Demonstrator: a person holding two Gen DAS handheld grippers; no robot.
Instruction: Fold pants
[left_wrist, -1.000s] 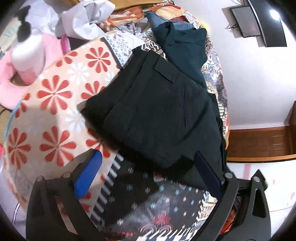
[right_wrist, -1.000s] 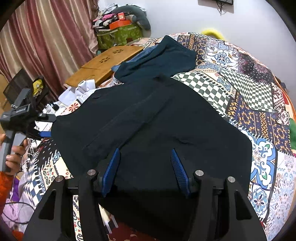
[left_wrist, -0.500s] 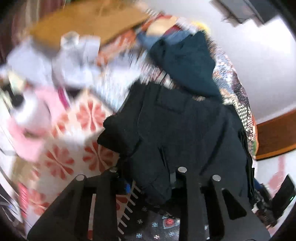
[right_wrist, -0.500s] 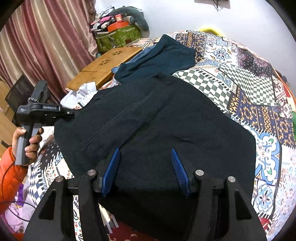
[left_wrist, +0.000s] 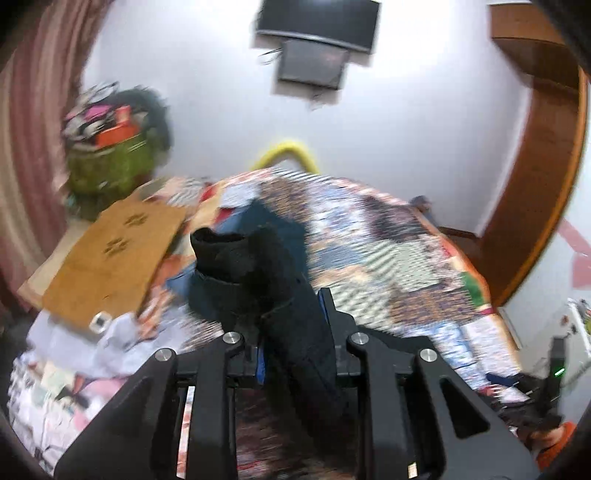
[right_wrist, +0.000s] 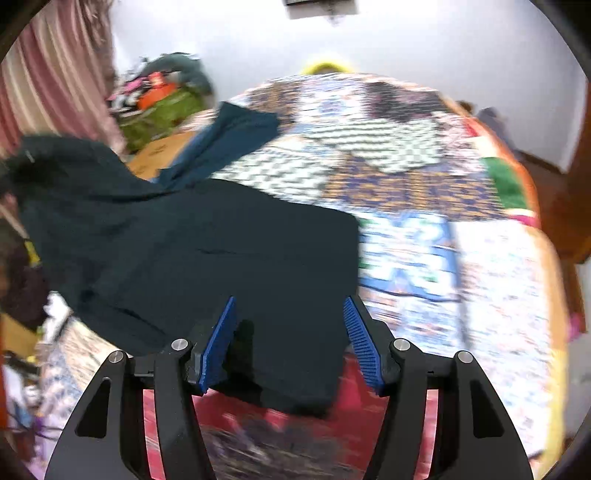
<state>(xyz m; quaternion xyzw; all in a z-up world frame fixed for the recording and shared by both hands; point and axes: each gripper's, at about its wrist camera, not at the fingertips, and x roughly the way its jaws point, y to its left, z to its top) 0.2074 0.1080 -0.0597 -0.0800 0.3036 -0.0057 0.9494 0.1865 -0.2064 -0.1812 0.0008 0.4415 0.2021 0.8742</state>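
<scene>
teal garment (right_wrist: 236, 133) and wooden board (left_wrist: 110, 258) lie behind the pants (right_wrist: 207, 258).

A patchwork quilt (right_wrist: 424, 177) covers the bed. A wooden board (left_wrist: 110, 262) lies beside it, near a green basket (left_wrist: 107, 166) of clutter. A screen (left_wrist: 314, 66), blurred, seems wall-mounted.

The black two-finger left gripper (left_wrist: 293, 336), blue-padded, has just been closing and clamps dark fabric. The matching right gripper (right_wrist: 290, 343) has just been widening; its pads stand apart, gripping nothing.
</scene>
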